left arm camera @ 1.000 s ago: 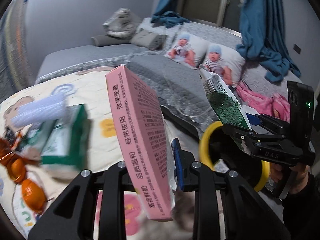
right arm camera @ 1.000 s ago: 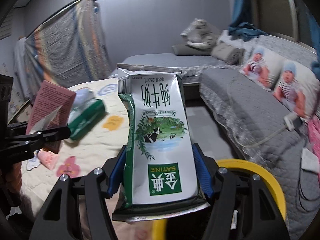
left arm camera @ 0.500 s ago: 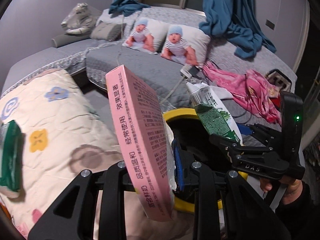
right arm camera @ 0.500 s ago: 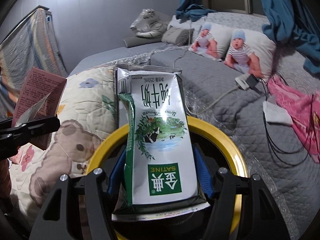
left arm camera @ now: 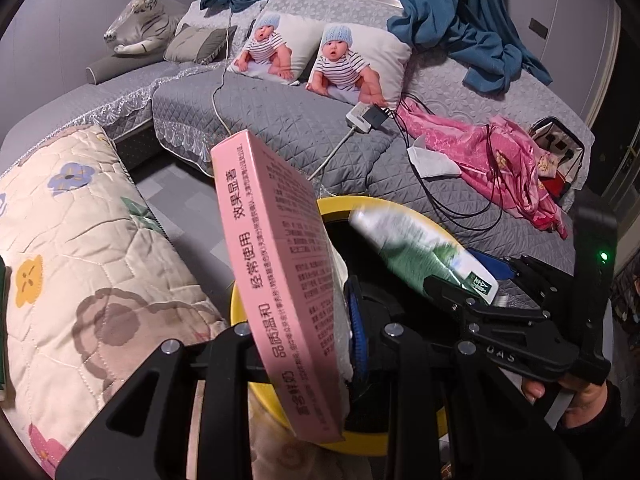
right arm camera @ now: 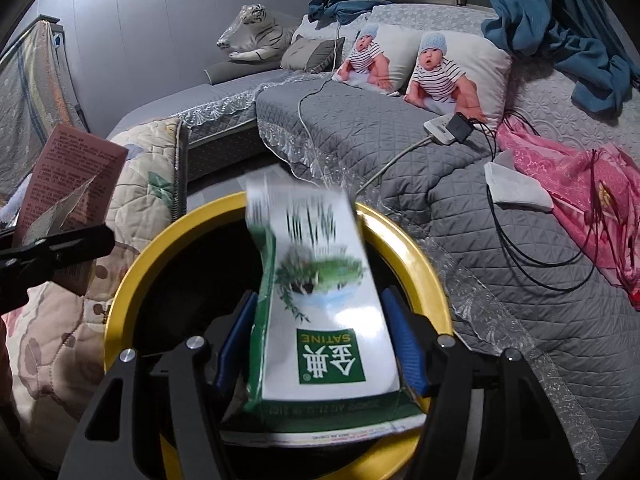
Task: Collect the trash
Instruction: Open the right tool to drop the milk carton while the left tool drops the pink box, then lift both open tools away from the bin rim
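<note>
My left gripper (left arm camera: 304, 344) is shut on a tall pink box (left arm camera: 276, 276), held upright over the near rim of a yellow-rimmed black bin (left arm camera: 332, 204). The box also shows in the right wrist view (right arm camera: 68, 184). My right gripper (right arm camera: 320, 336) has its blue pads spread wider than the green-and-white milk carton (right arm camera: 320, 312), which tips forward, blurred, over the bin's (right arm camera: 132, 256) mouth. The right gripper (left arm camera: 472, 280) and carton (left arm camera: 416, 256) also show in the left wrist view, above the bin's right side.
A cream quilted blanket (left arm camera: 76, 240) lies left of the bin. A grey quilted sofa (left arm camera: 280, 120) runs behind it, with baby-print pillows (left arm camera: 352, 64), a power strip with cables (left arm camera: 366, 116), pink cloth (left arm camera: 492, 152) and a white tissue (left arm camera: 432, 160).
Both grippers have swung from the blanket to over the bin. The right gripper's pads have spread and the milk carton has tipped forward and is slipping between them. The left still holds the pink box.
</note>
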### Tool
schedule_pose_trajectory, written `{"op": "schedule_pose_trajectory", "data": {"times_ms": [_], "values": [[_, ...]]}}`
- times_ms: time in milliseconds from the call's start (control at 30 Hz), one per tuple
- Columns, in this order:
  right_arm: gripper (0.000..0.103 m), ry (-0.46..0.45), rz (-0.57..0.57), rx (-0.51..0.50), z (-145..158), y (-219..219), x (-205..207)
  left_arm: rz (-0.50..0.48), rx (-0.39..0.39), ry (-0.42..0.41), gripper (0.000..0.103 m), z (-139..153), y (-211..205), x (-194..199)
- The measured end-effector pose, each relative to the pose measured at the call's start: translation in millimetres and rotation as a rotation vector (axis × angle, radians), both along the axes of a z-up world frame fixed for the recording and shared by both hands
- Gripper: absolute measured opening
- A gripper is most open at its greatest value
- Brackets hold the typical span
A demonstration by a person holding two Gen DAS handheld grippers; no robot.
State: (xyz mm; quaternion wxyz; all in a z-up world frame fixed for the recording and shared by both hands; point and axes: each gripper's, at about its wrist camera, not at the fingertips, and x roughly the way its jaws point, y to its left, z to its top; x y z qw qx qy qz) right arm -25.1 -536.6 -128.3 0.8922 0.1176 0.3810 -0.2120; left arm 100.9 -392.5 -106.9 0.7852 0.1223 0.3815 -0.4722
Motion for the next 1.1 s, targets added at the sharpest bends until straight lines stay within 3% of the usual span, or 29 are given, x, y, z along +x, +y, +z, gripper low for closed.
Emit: {"op": "schedule_pose_trajectory", "data": {"times_ms": [367, 467, 533, 667, 867, 1100], "values": [[0.060, -0.013, 0.002, 0.007, 2.9, 0.0, -1.3, 0.028, 0.017, 0.028, 0.029, -9.4, -8.1, 10.9], [0.061, -0.035, 0.002, 0.012, 11.3, -1.2, -3.1, 0.036, -0.004, 0.032, 0.044, -5.7, -5.6, 11.1], [0.069, -0.047, -0.003, 0.005, 16.8, -1.8, -4.4, 0.052, -0.019, 0.017, 0.064, -1.5, -2.2, 10.6], [0.074, -0.068, -0.022, -0.001, 26.2, -3.2, -8.2, 0.063, -0.048, 0.028, 0.068, 4.0, 5.7, 12.6], [0.074, -0.087, -0.031, -0.012, 36.8, 0.8, -9.5, 0.144, -0.090, -0.007, 0.085, 17.7, 32.1, 24.7], [0.074, -0.150, 0.051, -0.023, 58.4, 23.6, 5.4, 0.293, -0.138, -0.059, 0.094, 43.4, 96.7, 52.6]]}}
